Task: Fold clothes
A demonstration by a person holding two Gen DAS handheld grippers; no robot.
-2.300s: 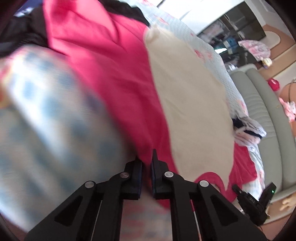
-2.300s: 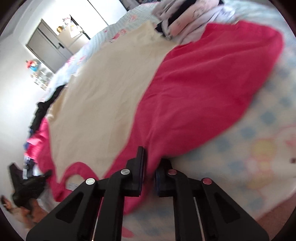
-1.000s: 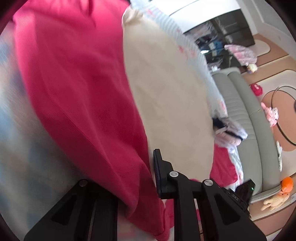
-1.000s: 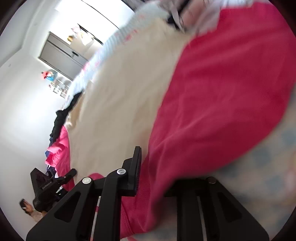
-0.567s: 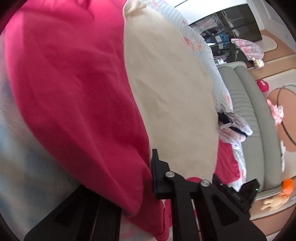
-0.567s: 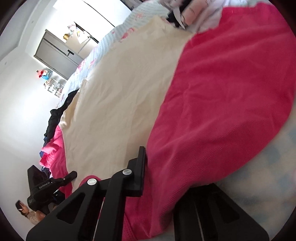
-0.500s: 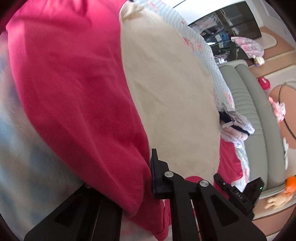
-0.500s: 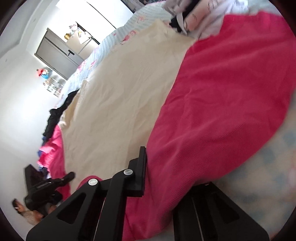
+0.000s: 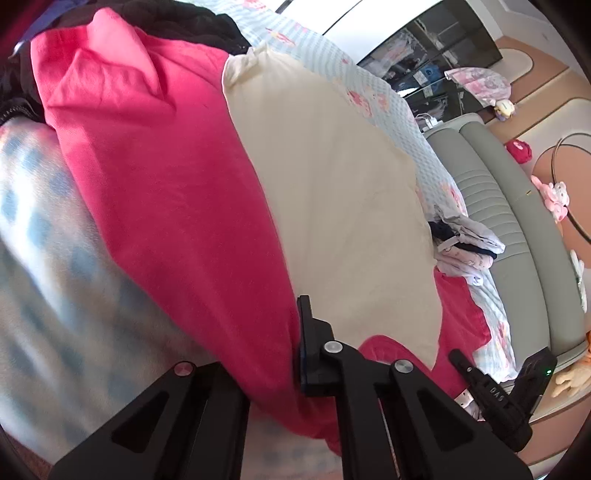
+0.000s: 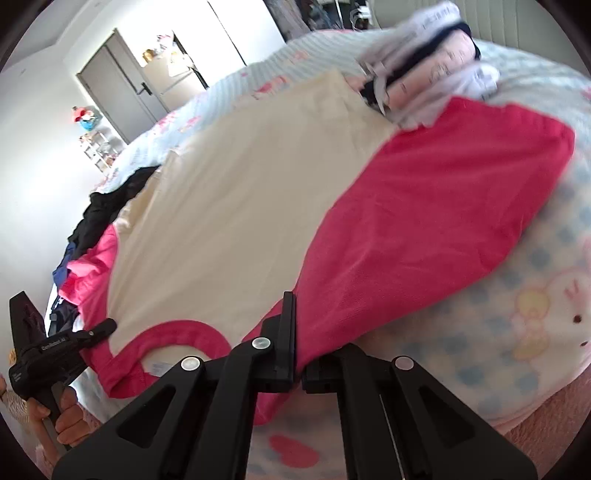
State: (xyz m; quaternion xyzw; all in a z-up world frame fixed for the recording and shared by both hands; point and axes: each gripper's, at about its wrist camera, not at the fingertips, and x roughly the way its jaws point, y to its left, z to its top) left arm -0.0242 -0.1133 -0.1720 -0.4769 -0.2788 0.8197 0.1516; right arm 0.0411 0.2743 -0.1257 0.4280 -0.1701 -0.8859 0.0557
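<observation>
both grippers pinch the pink-and-cream top

here, a pink and cream long-sleeved knit top point(image 9: 177, 206) lies spread over a pale blue checked blanket with cartoon prints point(image 9: 48, 266) on a bed. its cream front panel faces up; pink sleeves run along both sides and a pink neckband curves at the near edge, seen clearly in the right wrist view.

left gripper point(image 9: 291, 354): jaws clenched on pink fabric at the near edge of one sleeve. cloth drapes over the left finger and hides it; only the right finger's black pad shows, pressed against the fold.

right gripper point(image 10: 297, 354): jaws clenched on pink fabric of the other sleeve, near the neckband. the sleeve rises in a ridge from the blanket to the fingers and a tail of cloth hangs below them.

each gripper shows at the edge of the other's view. in the right wrist view a person's hand point(image 10: 62, 417) grips the handle of the left tool.

beyond the top: a small pile of folded pale printed garments point(image 10: 424, 81) touching its far corner, and a heap of dark clothes with a loose pink piece point(image 9: 155, 26) at the other end. a grey-green padded sofa point(image 9: 509, 221) stands beside the bed. a grey door point(image 10: 114, 88) shows in the white wall.
</observation>
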